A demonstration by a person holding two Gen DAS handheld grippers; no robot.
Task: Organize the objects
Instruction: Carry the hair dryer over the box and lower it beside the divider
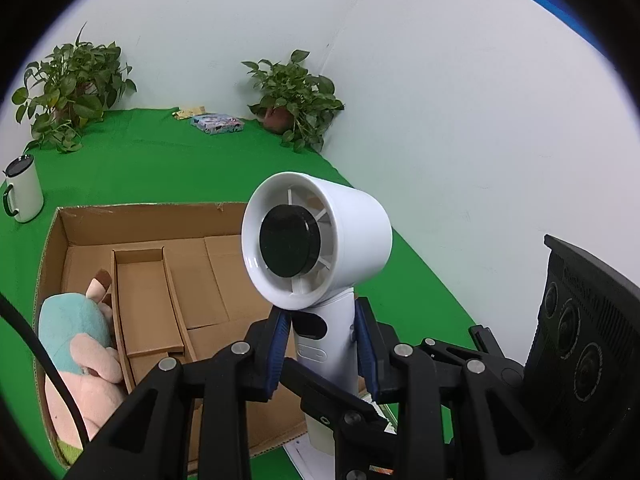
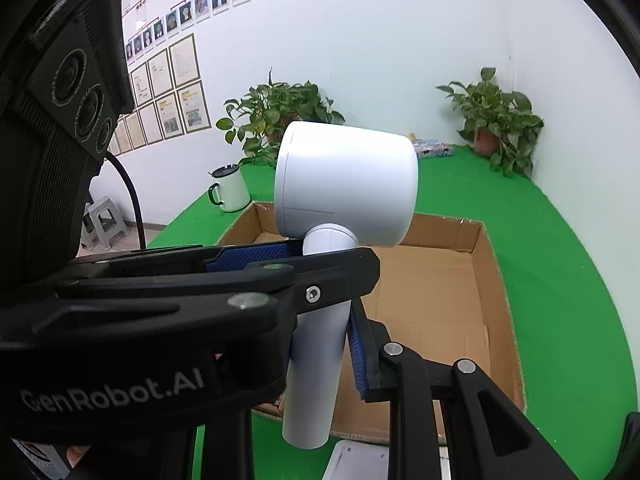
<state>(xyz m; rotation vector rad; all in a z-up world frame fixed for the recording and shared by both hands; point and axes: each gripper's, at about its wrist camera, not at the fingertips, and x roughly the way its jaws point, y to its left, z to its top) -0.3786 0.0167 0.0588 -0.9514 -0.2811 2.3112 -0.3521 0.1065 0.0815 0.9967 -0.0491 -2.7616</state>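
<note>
Two claws [image 1: 322,344] [image 2: 320,320], one white fan [image 1: 320,240], one box [image 1: 160,216], seemingly one plush toy [image 1: 80,344].

One white plastic handheld fan [image 1: 320,248] with a round black hub. One open brown cardboard box [image 1: 160,216], and inside it one narrow brown cardboard tray [image 1: 144,300]. One soft plush toy [image 1: 80,344] in teal and pink. One white enamel mug [image 1: 24,190] with a dark lid and green handle. Two leafy green potted plants, one at the left [image 1: 72,84] and one in the corner [image 1: 296,96]. One flat packet with a colourful print [image 1: 218,123], and one smaller yellowish packet [image 1: 188,113] beside it. Two black hand-held grippers with blue pads: the left hand-held gripper [image 1: 320,344] and the right hand-held gripper [image 2: 320,332]. One desk [image 1: 160,160] covered in green cloth. Two grey plastic stools [image 2: 106,220] on the floor.
</note>
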